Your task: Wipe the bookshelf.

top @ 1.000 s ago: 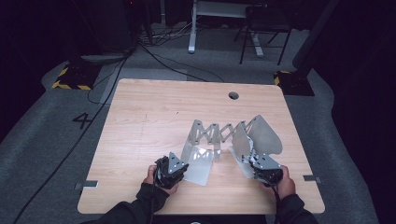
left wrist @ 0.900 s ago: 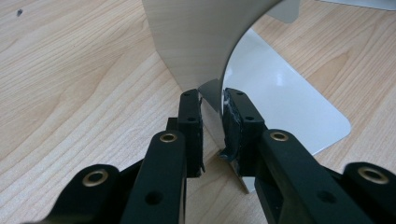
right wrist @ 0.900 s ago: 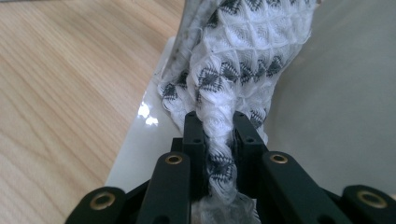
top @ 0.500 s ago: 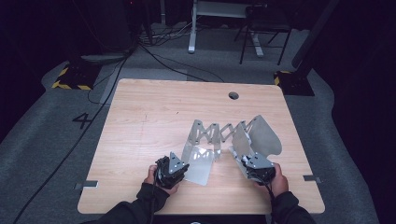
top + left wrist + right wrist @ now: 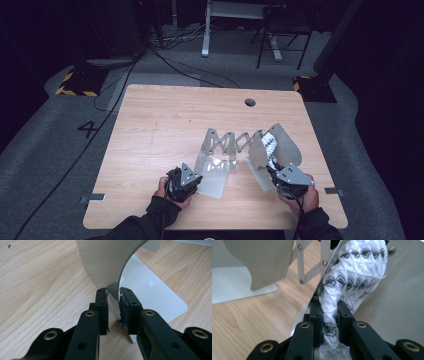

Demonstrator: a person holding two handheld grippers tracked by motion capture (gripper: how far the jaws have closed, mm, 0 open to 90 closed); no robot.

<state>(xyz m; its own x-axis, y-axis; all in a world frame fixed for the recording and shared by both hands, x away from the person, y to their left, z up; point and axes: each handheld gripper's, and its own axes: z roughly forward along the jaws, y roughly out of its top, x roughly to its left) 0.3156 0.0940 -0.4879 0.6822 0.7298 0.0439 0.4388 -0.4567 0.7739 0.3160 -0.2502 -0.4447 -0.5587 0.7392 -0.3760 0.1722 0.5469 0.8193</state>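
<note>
My left gripper (image 5: 113, 308) is clamped on the edge of the rack's (image 5: 227, 145) left end plate (image 5: 110, 270), which rises ahead of the jaws from between them. My right gripper (image 5: 329, 315) pinches a black-and-white cloth (image 5: 352, 272); it runs up from between the jaws and lies between the rack's right plates (image 5: 397, 290).

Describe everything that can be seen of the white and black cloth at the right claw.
The cloth is a white knitted or woven piece with a black diamond pattern, soft and bunched. The right claw is shut on its narrow twisted part, with both pads pressed against it. Its wider part spreads upward between two upright grey metal plates at the right end of the folding metal rack. In the high view it shows as a small patterned patch above the wooden table.
</note>
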